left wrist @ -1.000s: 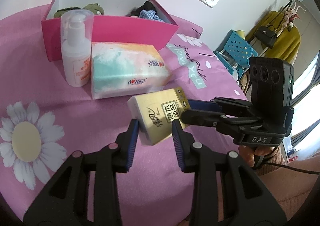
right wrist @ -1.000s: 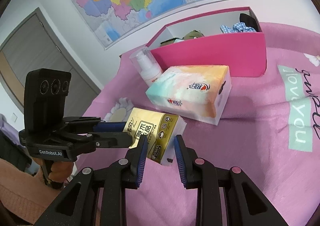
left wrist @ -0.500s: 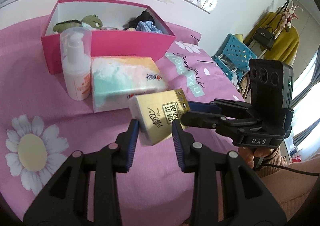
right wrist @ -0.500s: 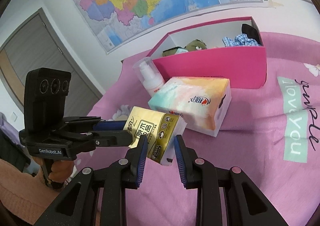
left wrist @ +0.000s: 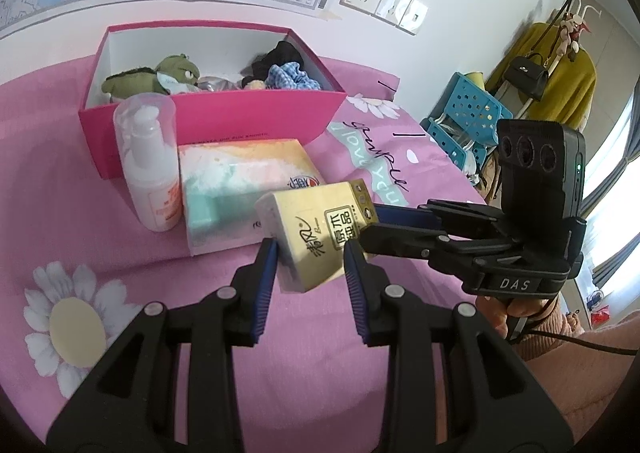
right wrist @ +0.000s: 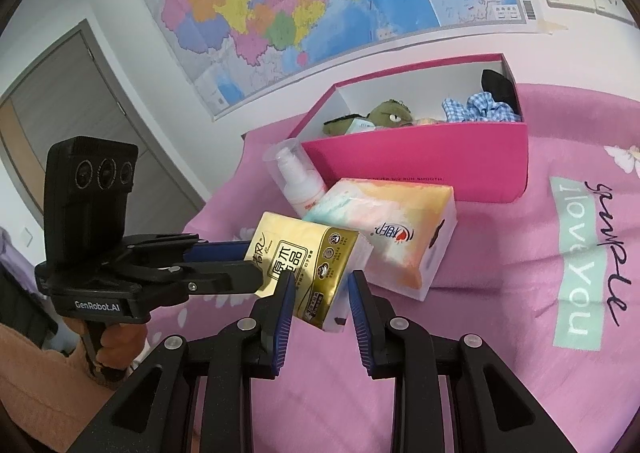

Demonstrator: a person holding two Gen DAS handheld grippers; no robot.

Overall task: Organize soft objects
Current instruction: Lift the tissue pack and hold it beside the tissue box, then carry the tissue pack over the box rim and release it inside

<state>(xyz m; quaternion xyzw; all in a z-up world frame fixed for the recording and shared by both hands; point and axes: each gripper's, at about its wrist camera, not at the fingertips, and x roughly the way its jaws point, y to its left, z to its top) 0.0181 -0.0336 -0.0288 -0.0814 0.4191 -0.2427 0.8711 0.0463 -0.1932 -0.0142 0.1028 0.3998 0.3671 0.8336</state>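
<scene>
Both the left gripper [left wrist: 310, 253] and right gripper [right wrist: 322, 285] pinch the gold tissue pack [left wrist: 316, 229] mid-frame, apparently steadying it for transfer toward the pink box [left wrist: 224, 117], upper left.

I cannot see where the jaws of the right gripper [left wrist: 362, 225] meet the gold tissue pack [left wrist: 316, 233]: from the left wrist they end behind its far corner, and from the right wrist the pack's lower end drops between my own fingers. The pastel tissue pack [right wrist: 384, 229] has its near corner covered by the gold one. The pink box [left wrist: 208, 125] hides the lower parts of the green plush toy [left wrist: 156, 77] and the blue checked cloth [left wrist: 292, 77] behind its front wall. The wall map [right wrist: 320, 5] runs past the picture's top. I read the box's small lettering only as a blur.
</scene>
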